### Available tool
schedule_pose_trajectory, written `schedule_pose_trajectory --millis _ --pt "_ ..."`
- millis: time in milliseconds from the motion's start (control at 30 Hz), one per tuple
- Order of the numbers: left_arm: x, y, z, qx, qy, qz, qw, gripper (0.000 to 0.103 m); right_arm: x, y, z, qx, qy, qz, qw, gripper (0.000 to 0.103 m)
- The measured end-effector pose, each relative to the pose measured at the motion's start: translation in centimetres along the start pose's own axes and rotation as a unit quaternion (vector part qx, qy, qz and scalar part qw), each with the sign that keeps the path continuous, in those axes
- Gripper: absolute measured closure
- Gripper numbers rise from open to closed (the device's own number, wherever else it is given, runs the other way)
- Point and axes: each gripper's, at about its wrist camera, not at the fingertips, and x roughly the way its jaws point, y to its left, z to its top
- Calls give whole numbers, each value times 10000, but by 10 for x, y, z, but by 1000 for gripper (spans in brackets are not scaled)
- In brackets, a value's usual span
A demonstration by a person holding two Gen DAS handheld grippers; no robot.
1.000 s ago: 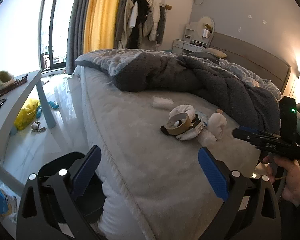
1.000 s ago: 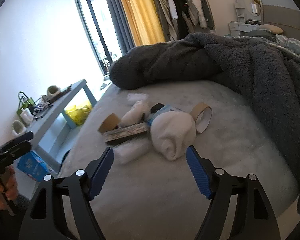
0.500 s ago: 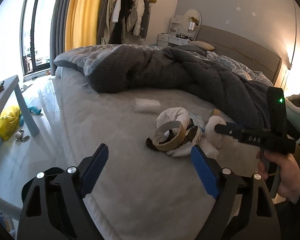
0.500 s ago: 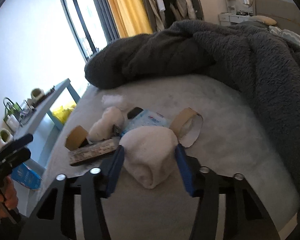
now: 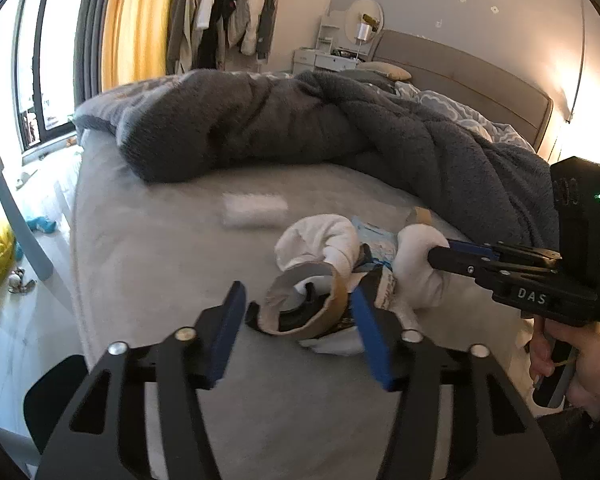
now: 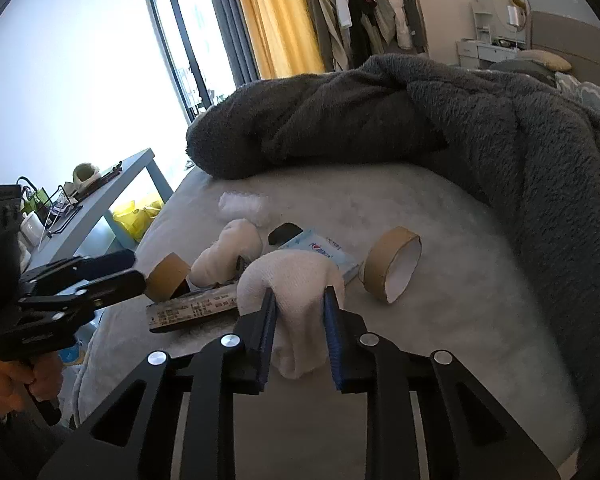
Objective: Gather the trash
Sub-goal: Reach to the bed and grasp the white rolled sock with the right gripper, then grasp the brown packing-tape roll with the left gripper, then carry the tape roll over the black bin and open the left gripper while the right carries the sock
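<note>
Trash: soft white wad (image 6: 296, 280) pinched by right tongs (image 6: 299, 300); left tongs (image 5: 300, 304) apart, closing around cardboard ring (image 5: 300, 312).

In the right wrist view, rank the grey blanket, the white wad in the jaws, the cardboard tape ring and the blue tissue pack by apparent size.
1. Grey blanket, by far the largest.
2. White wad, though nearness to the camera inflates it.
3. Cardboard tape ring and blue tissue pack look alike; the pack is partly hidden, so no ranking.
</note>
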Motion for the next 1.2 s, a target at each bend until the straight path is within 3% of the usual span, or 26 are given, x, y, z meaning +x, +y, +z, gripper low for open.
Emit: schedule_pose_trajectory --millis 267,500,833,1033,1200 --pt "16 3 2 -568 275 -331 9975 71 -14 -6 4 13 -240 -30 9997 81" --pt "16 -2 5 -748 318 -748 9939 97 -20 -1 10 30 -406 56 9992 81" --pt "8 10 2 -743 283 -581 9951 99 -19 22 21 -39 -611 195 9979 81" --pt "-16 23 7 -766 -36 -776 9940 99 -12 38 30 -43 -692 338 9970 81" --pt "-33 35 9 -778 -206 -713 9942 99 -8 59 39 -101 -764 510 9957 81"
